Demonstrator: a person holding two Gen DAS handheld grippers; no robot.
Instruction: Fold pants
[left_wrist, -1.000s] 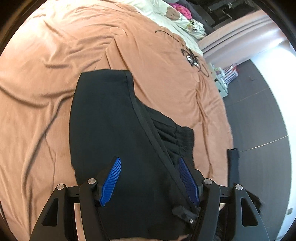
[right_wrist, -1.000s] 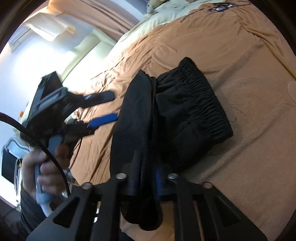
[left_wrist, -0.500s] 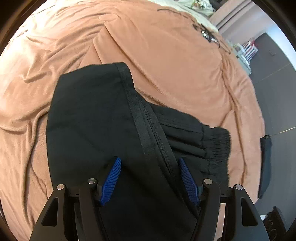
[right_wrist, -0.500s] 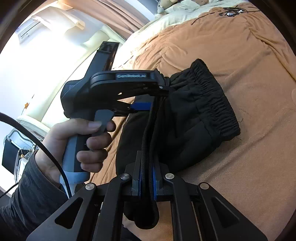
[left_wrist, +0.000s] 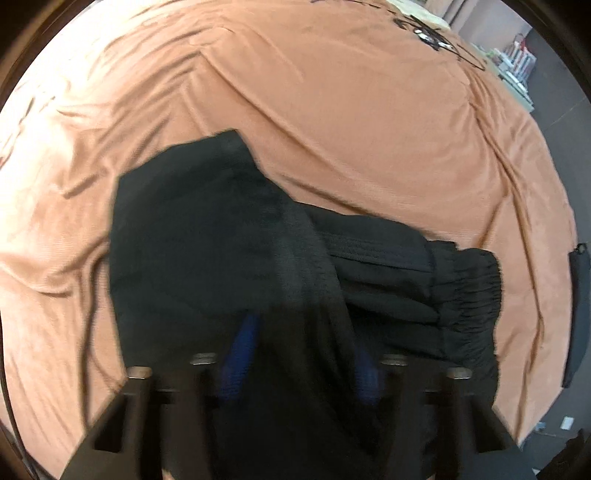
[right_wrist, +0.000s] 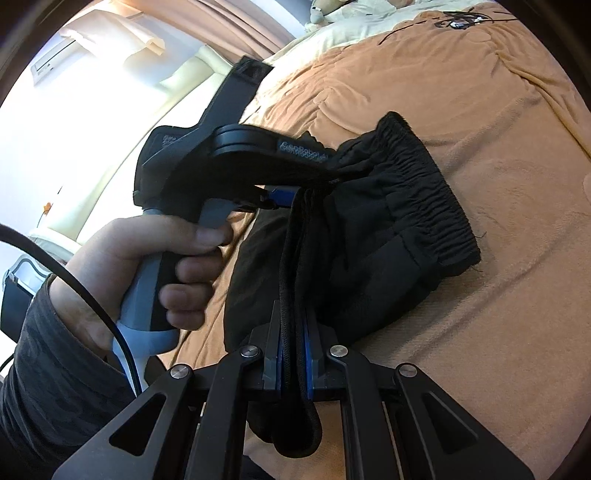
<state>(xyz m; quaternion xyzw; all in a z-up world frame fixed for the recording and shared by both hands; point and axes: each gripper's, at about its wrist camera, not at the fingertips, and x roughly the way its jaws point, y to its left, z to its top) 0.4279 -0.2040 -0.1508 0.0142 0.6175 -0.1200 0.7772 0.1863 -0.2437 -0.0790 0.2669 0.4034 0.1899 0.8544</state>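
Left wrist view, blurred: left gripper (left_wrist: 299, 354) closing over black pants (left_wrist: 229, 236) on orange bedspread (left_wrist: 369, 110), apparently a fold between pads; waistband rightward. Right wrist view: right gripper (right_wrist: 291, 363) clamped on fold, long axis running away; hand (right_wrist: 147, 273) visible only here.

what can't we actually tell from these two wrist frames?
- Left gripper pad contact: jaws closing around the black pants; left wrist view is motion-blurred and dark, and in the right wrist view the fabric covers the pads.
- Pants legs and cuffs: hidden under the folded layers; near end cut off by the right gripper.
- Small dark items on the orange blanket at the far edge: too small.
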